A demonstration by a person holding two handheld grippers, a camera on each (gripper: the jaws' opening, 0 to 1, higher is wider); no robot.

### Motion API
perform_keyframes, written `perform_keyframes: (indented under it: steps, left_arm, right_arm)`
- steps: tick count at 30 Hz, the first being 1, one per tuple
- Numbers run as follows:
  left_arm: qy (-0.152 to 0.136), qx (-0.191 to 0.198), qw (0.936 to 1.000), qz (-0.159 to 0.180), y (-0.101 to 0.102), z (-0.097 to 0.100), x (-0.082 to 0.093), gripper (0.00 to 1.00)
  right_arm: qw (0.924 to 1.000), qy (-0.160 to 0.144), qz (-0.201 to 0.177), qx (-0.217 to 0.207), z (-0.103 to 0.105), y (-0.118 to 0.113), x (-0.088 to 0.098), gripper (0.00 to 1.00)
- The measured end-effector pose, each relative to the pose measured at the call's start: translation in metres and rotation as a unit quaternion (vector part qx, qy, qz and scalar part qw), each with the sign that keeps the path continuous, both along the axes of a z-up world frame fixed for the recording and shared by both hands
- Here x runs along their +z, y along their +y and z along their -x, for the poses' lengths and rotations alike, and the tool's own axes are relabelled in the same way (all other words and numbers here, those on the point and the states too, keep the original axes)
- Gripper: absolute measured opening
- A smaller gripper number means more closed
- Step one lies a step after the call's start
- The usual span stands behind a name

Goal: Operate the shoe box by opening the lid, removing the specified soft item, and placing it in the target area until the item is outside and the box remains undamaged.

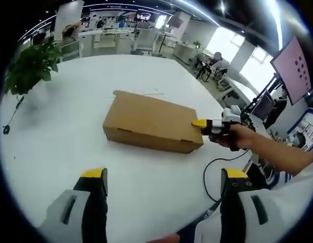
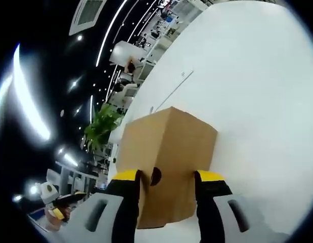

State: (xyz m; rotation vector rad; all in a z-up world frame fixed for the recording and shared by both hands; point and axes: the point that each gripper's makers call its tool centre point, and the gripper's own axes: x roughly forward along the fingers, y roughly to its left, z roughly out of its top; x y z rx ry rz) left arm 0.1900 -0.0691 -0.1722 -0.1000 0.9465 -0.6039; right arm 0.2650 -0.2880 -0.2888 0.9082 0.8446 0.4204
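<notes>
While unlabelled shoe box (image 1: pixel 150 121) lies closed on table (image 1: pixel 70 116), right gripper (image 2: pixel 168 176) released at its end, left gripper (image 1: pixel 164 174) released.

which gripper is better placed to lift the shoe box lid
Right. The right gripper has its open jaws at the end of the closed shoe box, while the left gripper hangs open over the white table, apart from the box.

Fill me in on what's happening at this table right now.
A person is working on a closed cardboard shoe box lying on a white table, a two-jaw tool in each hand. The right tool has its yellow tips at the box's end; in the right gripper view its jaws stand open on either side of that end, by a round hole. The left tool hangs open short of the box, touching nothing. The lid is not yet lifted.
</notes>
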Motion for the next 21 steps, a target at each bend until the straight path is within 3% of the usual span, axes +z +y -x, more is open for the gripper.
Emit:
perform_keyframes:
  steps: [3,21]
  left_arm:
    - [0.013,0.003,0.9999,0.006,-0.0020,0.0023,-0.0015,0.94]
    - [0.003,0.006,0.9999,0.009,-0.0047,0.0020,-0.0003,0.94]
  right_arm:
    - [1.0000,-0.001,0.000,-0.002,0.0001,0.0004,0.0000,0.41]
    - [0.9998,-0.011,-0.015,-0.004,0.0013,-0.0026,0.0072,0.30]
